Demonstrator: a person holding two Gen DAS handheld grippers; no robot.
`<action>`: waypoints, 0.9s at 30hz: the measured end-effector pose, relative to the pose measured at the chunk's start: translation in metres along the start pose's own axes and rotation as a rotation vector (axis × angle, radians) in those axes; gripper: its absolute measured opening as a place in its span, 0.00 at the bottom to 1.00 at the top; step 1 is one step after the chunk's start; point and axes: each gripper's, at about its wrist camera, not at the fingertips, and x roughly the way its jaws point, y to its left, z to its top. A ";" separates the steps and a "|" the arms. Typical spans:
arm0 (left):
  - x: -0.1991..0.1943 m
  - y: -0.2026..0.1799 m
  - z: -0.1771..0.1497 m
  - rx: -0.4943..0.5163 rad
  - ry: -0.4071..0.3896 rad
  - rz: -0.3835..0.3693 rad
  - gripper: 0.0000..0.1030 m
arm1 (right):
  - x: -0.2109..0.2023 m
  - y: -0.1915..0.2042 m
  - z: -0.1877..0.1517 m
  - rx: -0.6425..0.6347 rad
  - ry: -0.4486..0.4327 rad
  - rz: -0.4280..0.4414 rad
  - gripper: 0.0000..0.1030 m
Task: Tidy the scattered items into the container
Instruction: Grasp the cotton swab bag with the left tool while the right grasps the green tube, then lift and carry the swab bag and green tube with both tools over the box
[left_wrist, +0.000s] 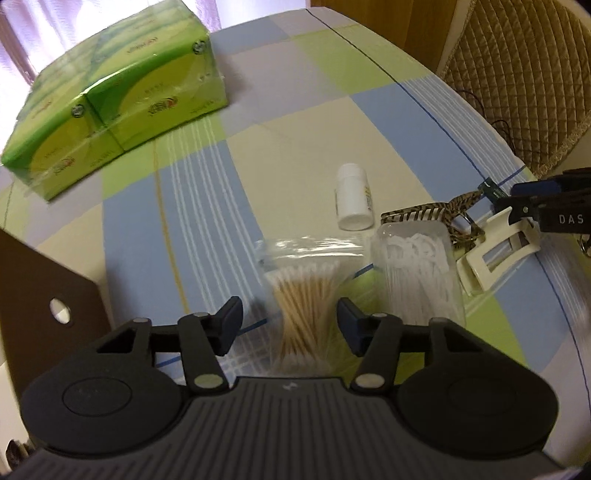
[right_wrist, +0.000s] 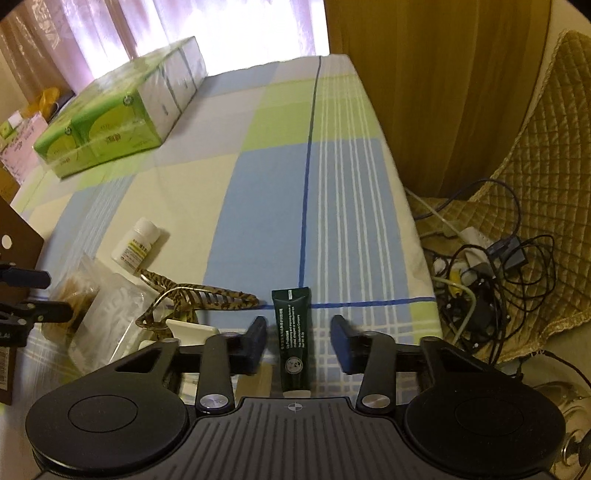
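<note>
In the left wrist view my left gripper (left_wrist: 290, 325) stands open, its fingers either side of a clear bag of cotton swabs (left_wrist: 306, 299) lying on the checked cloth. Right of the bag lies a clear box of white floss picks (left_wrist: 417, 273), then a cream hair claw (left_wrist: 495, 254) and a patterned brown hair clip (left_wrist: 439, 214). A white pill bottle (left_wrist: 354, 197) lies beyond. In the right wrist view my right gripper (right_wrist: 298, 345) is open around a dark green tube (right_wrist: 292, 339), not touching it. The pill bottle (right_wrist: 136, 245), the floss picks (right_wrist: 110, 314) and the brown clip (right_wrist: 199, 295) lie to its left.
A green pack of tissue boxes (left_wrist: 110, 99) sits at the far left of the table (right_wrist: 258, 173). A brown board with a hole (left_wrist: 51, 295) stands at the left edge. A quilted chair (left_wrist: 524, 74) and a tangle of cables (right_wrist: 484, 280) lie past the table's right edge.
</note>
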 end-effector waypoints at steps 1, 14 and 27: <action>0.002 -0.001 0.001 0.003 0.003 -0.006 0.50 | 0.002 0.001 0.001 -0.006 0.001 -0.001 0.43; 0.017 -0.017 -0.003 0.050 0.051 0.031 0.21 | -0.001 -0.004 -0.007 -0.076 -0.016 -0.028 0.21; -0.044 -0.030 -0.042 0.066 -0.046 0.045 0.20 | -0.033 -0.007 -0.048 -0.058 0.016 -0.056 0.21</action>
